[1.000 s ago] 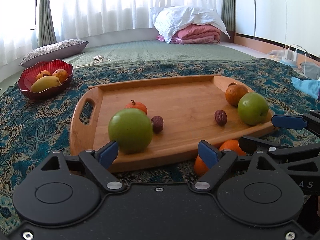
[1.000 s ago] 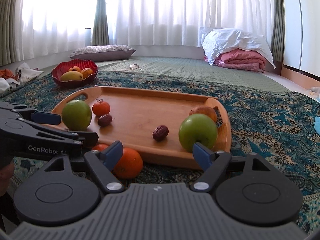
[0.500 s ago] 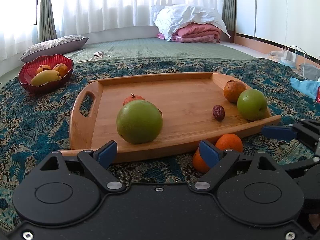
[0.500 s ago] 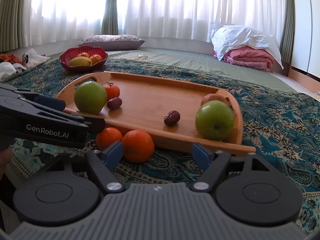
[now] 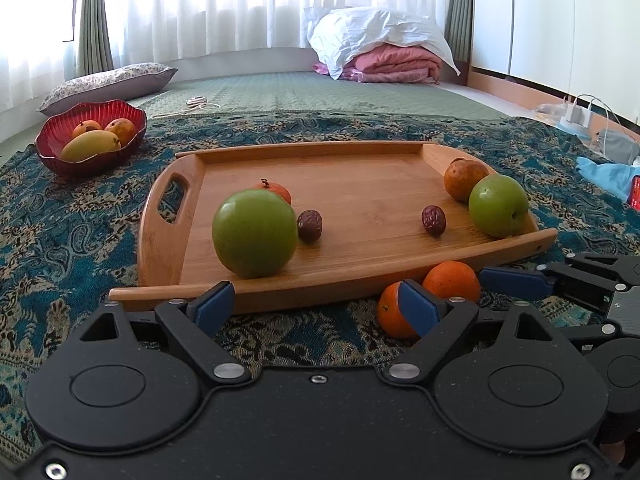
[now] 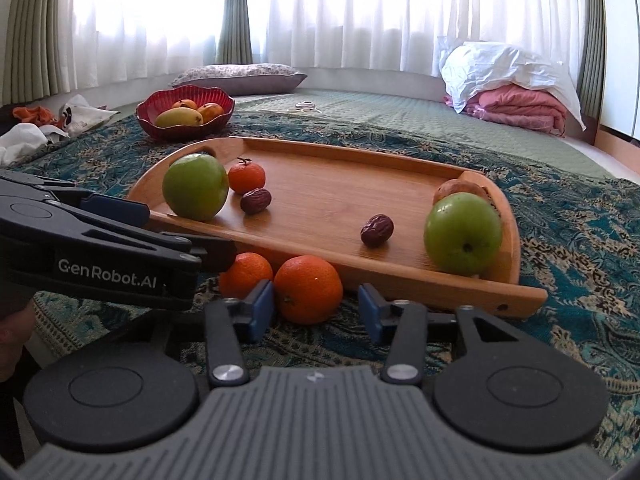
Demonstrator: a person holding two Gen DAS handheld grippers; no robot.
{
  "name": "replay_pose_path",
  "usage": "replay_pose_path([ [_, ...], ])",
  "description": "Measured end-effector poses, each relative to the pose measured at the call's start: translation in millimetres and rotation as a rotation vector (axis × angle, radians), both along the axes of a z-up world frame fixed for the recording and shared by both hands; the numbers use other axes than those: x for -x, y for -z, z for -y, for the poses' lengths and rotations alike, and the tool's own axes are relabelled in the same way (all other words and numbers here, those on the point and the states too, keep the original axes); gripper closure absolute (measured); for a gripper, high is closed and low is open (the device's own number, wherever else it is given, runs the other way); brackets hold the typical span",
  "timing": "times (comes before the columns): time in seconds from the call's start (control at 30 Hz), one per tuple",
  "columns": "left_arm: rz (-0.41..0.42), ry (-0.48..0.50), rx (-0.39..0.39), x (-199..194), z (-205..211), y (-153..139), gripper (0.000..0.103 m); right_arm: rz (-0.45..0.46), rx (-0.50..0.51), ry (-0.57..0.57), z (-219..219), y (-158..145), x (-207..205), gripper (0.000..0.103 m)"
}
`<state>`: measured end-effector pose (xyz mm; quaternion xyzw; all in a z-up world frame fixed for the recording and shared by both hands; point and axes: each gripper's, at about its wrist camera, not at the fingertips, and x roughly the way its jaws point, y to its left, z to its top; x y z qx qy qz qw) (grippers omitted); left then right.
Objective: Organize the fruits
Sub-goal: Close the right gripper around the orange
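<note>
A wooden tray (image 5: 360, 184) (image 6: 344, 184) lies on a patterned blue cloth. It holds two green apples (image 5: 254, 238) (image 5: 498, 205), a small tangerine (image 5: 276, 191), two dark dates (image 5: 309, 225) (image 5: 433, 220) and a brownish orange fruit (image 5: 463, 178). Two oranges (image 6: 308, 289) (image 6: 245, 274) lie on the cloth against the tray's near edge. My left gripper (image 5: 316, 306) is open and empty, near the tray's front rim. My right gripper (image 6: 316, 310) is open, just in front of the nearer orange, and holds nothing.
A red bowl (image 5: 92, 142) (image 6: 184, 118) with a mango and other fruits stands on the cloth at the far left. A pillow (image 5: 108, 82), folded bedding (image 5: 380, 52) and cables (image 5: 580, 114) lie beyond. Clothes (image 6: 44, 124) lie at the left.
Both grippers have pulled back from the tray. The right gripper's fingers have narrowed and now frame the nearer orange. The fruits have not moved.
</note>
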<state>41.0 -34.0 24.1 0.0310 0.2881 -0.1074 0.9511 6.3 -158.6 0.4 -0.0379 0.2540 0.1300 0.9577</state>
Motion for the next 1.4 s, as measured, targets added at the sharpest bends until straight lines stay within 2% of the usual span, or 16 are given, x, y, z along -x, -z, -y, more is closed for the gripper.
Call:
replay_pose_path([
  [0.17, -0.006, 0.008, 0.011, 1.3, 0.3, -0.7, 0.015, 0.039, 0.045, 0.013, -2.6, 0.0, 9.2, 0.062],
  [0.63, -0.019, 0.088, -0.003, 12.7, 25.6, 7.0, 0.019, 0.036, 0.041, 0.136, 32.1, 0.4, 18.5, 0.062],
  [0.93, -0.038, 0.119, 0.012, 9.0, 36.9, 9.7, 0.039, 0.029, 0.028, 0.147, 36.6, 2.3, 17.5, 0.062],
  [1.1, -0.067, 0.143, 0.051, 4.8, 37.6, 11.7, 0.056, 0.025, 0.023, 0.148, 36.9, 3.4, 14.2, 0.062],
  [1.23, -0.076, 0.146, 0.067, 2.6, 39.0, 13.1, 0.062, 0.020, 0.012, 0.148, 38.4, 3.6, 12.2, 0.061],
  [1.33, -0.089, 0.154, 0.088, 0.8, 38.9, 13.7, 0.070, 0.017, 0.010, 0.147, 39.1, 4.1, 11.5, 0.061],
  [1.4, -0.089, 0.150, 0.095, 1.1, 39.1, 13.7, 0.071, 0.015, 0.012, 0.147, 38.7, 4.7, 11.1, 0.060],
])
